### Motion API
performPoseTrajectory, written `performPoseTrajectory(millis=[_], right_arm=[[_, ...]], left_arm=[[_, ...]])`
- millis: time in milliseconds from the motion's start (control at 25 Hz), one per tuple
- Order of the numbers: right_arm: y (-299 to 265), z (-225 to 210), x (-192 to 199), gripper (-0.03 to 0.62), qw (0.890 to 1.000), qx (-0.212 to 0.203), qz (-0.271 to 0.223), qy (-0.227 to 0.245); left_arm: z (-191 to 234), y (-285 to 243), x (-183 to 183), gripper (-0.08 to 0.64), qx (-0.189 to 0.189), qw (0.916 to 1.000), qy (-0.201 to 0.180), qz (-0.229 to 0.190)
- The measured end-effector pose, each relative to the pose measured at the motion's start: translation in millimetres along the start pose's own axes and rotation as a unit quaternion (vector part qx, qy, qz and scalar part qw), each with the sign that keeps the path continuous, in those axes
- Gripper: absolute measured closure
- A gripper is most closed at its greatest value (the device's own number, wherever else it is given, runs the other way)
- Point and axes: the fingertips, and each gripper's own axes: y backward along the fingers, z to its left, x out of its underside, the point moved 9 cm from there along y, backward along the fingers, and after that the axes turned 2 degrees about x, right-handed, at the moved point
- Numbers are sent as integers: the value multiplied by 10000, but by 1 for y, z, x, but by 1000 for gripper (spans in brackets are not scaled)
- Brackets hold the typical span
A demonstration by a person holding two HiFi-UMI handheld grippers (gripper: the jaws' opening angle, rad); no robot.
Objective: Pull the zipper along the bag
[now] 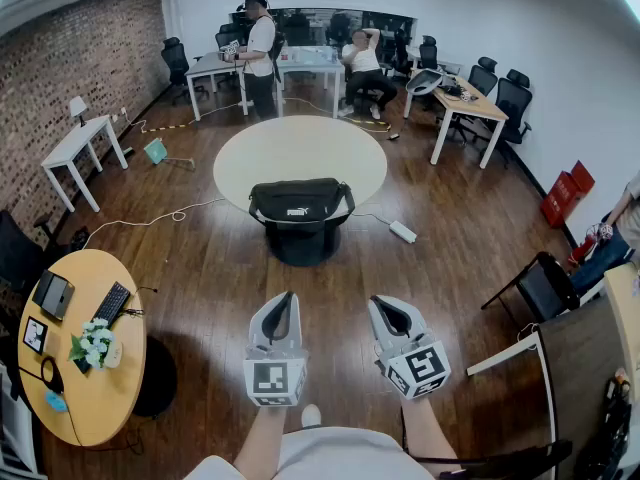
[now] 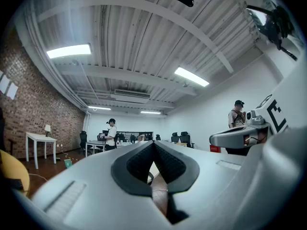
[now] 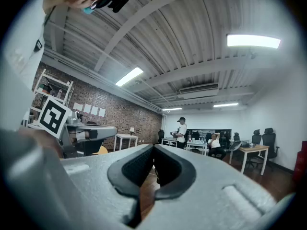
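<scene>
**Both tools closed and empty, bag well ahead on round surface**

**Head view.** The left tool point(image 1: 289, 296) and the right tool point(image 1: 386, 301) are held side by side low in the frame, above the wooden floor point(image 1: 200, 258), each with its marker cube facing the camera. Both point forward toward the black bag point(image 1: 300, 203). The bag lies at the near edge of the pale round surface point(image 1: 300, 143), well apart from both tools. Its zipper is too small to make out here. A white power strip point(image 1: 402, 231) lies on the floor to the right of the bag. A yellow round desk point(image 1: 95, 398) at lower left carries a keyboard point(image 1: 112, 303) and a bunch of white flowers point(image 1: 95, 343).

**Left gripper view.** The jaw tips meet — only the oval hollow behind them stays open, and nothing is held in it. This camera looks upward at the ribbed ceiling point(image 2: 144, 42) and its strip lights, which the head view hardly shows. The other tool appears at the right edge, with a person in a cap point(image 2: 237, 114) standing behind it. The bag does not appear here.

**Right gripper view.** The jaw tips touch here as well, gripping nothing. The brick wall point(image 3: 115, 114) fills the left side, the other tool and its marker cube sit at far left, and a standing person point(image 3: 182, 131) and a seated person point(image 3: 212, 143) are at the far desks — the same two persons the head view shows beyond the round surface.
</scene>
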Motion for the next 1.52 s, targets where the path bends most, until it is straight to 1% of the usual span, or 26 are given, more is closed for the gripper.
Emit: performPoseTrajectory(millis=[120, 200, 280, 440, 560, 640, 720, 840, 960, 1080, 1200, 1280, 1360, 1520], right_arm=[[-40, 4, 9, 601, 9998, -137, 141, 69], [-61, -2, 16, 601, 9995, -208, 253, 24], [-78, -15, 23, 600, 9992, -205, 331, -18], [-123, -52, 39, 601, 9992, -153, 344, -121], [-168, -91, 49, 600, 9991, -180, 326, -225], [-199, -126, 49, 600, 9989, -156, 284, -324], [-227, -163, 44, 600, 9990, -127, 190, -390], [-264, -205, 44, 601, 9990, -128, 30, -423], [-293, -227, 56, 601, 9985, -145, -7, -532], [-325, -234, 81, 601, 9957, -248, 340, -824], [-358, -239, 97, 600, 9948, -340, 499, -822], [-383, -248, 102, 600, 9958, -219, 485, -741], [-412, -260, 109, 600, 9963, -12, 534, -673], [-475, -286, 111, 600, 9959, 353, 723, -414]], left_arm=[[24, -34, 13, 543, 83, 9998, 122, 150], [28, -54, 24, 543, 222, 9992, 213, 263], [29, -73, 35, 543, 346, 9986, 212, 337], [43, -122, 55, 543, 361, 9982, 153, 449], [55, -172, 65, 543, 318, 9979, 121, 543], [58, -212, 64, 543, 348, 9978, 59, 555], [60, -250, 56, 543, 356, 9983, -113, 448], [66, -296, 50, 543, 231, 9989, -250, 328], [71, -329, 58, 543, 202, 9985, -225, 447], [84, -352, 78, 543, 185, 9969, -228, 727], [107, -379, 93, 543, 163, 9960, -181, 854], [129, -406, 101, 543, 232, 9962, -134, 826], [154, -435, 110, 543, 358, 9963, -117, 771], [206, -501, 112, 543, 760, 9944, -104, 733]])
